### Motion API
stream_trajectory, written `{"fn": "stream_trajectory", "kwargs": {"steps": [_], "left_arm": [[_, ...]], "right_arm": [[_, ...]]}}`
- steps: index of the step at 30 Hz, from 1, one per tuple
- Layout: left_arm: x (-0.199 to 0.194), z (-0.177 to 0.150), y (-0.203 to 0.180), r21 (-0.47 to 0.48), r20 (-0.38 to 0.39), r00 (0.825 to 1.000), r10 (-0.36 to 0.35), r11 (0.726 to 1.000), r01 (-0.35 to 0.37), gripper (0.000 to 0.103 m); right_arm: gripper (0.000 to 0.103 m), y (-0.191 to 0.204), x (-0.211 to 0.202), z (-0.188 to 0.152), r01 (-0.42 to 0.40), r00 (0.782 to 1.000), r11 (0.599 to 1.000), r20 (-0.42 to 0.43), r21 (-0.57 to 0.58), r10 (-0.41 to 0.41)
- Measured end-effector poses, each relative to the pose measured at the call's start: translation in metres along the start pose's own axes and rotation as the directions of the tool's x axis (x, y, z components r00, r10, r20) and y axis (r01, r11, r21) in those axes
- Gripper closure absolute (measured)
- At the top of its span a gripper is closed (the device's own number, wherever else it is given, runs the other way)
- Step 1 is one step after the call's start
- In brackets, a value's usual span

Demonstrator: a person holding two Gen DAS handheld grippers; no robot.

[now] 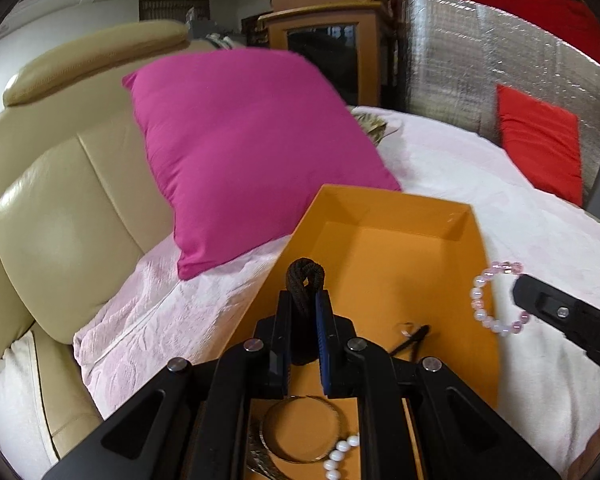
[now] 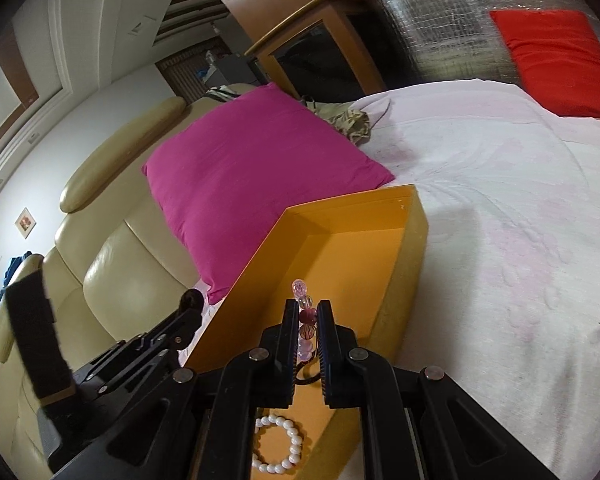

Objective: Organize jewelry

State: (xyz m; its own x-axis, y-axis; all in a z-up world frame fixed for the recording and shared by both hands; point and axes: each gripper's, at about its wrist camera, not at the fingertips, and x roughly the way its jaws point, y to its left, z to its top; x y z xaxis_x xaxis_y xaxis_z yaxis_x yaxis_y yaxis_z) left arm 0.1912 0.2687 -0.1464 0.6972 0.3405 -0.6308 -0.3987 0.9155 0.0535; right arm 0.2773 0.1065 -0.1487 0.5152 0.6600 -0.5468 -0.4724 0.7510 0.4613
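A: Entry, contents of the orange box (image 1: 384, 208), left to right. What is counted as stowed?

B: On the box floor, nearest the cameras: a metal bangle (image 1: 300, 428), a string of white pearls (image 2: 278, 446) just right of it, and a small black cord with a clear piece (image 1: 414, 334) further right. Three items are judged put away.

A: And what is held?

B: The left gripper (image 1: 304, 312) is closed tightly on a black braided cord (image 1: 305, 280), which is held above the box's left wall. The right gripper (image 2: 306, 320) is clamped on a pink beaded bracelet (image 2: 305, 320); its loop hangs beside the box's right wall in the left view (image 1: 496, 300) and over the box floor in the right view. Neither piece is yet set down; two placements are judged outstanding.

A: What is not accounted for?

B: The near end of the box is cut off by the gripper bodies, so further pieces there cannot be ruled out. A patterned silver object left of the bangle is only partly seen and is not identified. Whether loose jewelry remains on the white bedspread (image 2: 500, 200) right of the box cannot be told; none is visible.
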Motion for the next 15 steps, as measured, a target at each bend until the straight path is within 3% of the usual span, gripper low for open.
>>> {"fn": "stream_trajectory", "kwargs": {"steps": [8,15], "left_arm": [[0.026,-0.002,0.013,-0.016,-0.07,0.997,0.022,1.0,-0.023,0.092],[0.04,-0.007,0.004,0.024,-0.107,0.994,0.033,0.999,-0.03,0.092]], "right_arm": [[0.093,0.008,0.005,-0.014,-0.013,0.998,1.0,-0.057,-0.026,0.011],[0.093,0.011,0.006,-0.032,-0.003,0.994,0.999,-0.107,-0.04,-0.001]]}}
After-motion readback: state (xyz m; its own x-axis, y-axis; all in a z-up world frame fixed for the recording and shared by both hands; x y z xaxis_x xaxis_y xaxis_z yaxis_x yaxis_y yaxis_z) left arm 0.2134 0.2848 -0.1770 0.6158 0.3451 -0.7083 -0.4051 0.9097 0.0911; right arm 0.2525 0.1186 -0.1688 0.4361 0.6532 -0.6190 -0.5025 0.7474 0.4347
